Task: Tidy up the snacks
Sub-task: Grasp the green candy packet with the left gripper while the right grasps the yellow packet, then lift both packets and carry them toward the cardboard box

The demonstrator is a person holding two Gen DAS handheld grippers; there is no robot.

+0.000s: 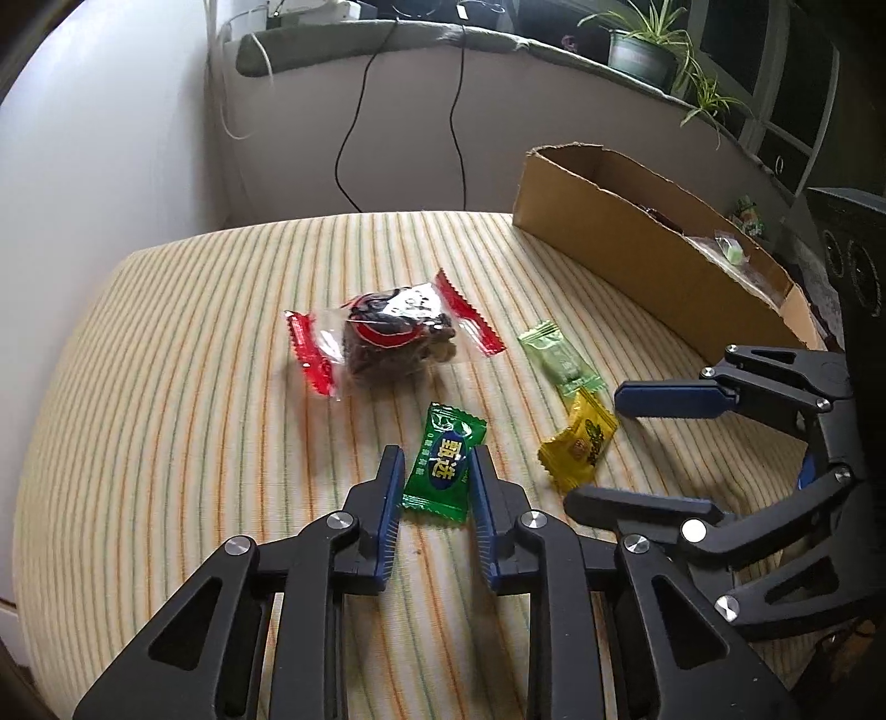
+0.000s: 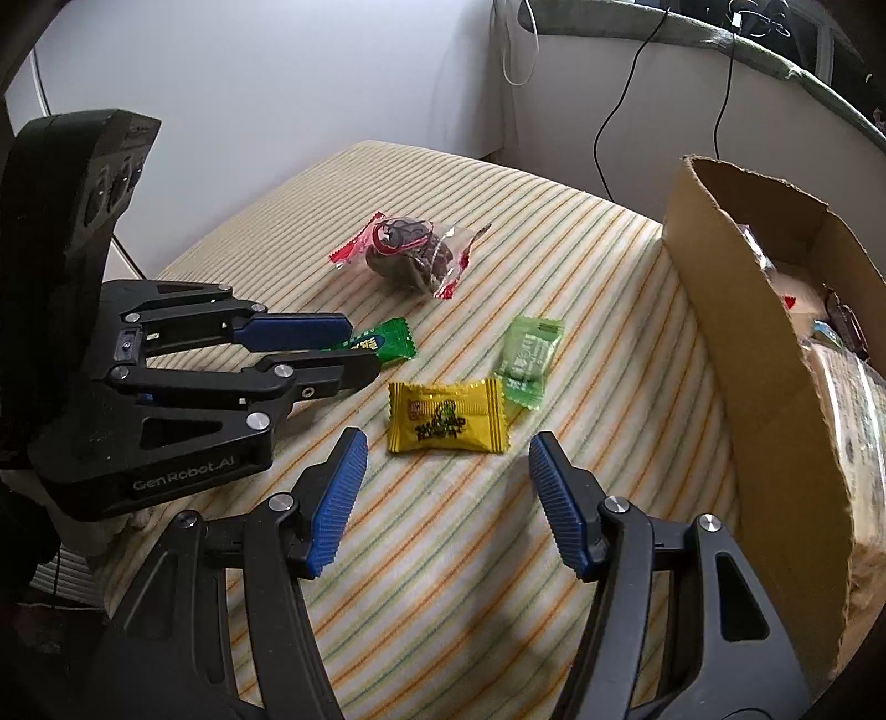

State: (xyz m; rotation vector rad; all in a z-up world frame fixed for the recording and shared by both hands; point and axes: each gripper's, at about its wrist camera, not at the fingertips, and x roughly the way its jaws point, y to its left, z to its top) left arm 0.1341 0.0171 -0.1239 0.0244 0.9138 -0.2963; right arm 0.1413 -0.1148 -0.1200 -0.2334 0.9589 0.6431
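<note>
The dark green candy [image 1: 444, 464] lies on the striped cloth [image 1: 194, 387], right between the blue pads [image 1: 391, 498] of the left gripper [image 1: 434, 471]. The jaws are pulled in narrow and press on both sides of the wrapper. From the right wrist view only one end of this candy pokes out past the fingers.

Just to the right of it lies a yellow candy [image 2: 447, 416]. The right gripper [image 2: 447, 459] hangs over it with its jaws about half open — nothing is between the pads, and the yellow candy sits just past the tips. A light green candy [image 2: 528, 354] touches the yellow one at a corner and lies a little farther away.

Farther back on the cloth is a bigger snack in a clear wrapper with red ends [image 1: 390, 338]. It has something dark brown inside. It is apart from the small candies.

On the right side stands a brown cardboard box [image 2: 736, 332], open on top — some wrapped snacks already lie inside it.

Behind the cloth are a white wall, two black cables [image 1: 354, 127] hanging down, and a green plant in a pot [image 1: 645, 47] on a ledge.
</note>
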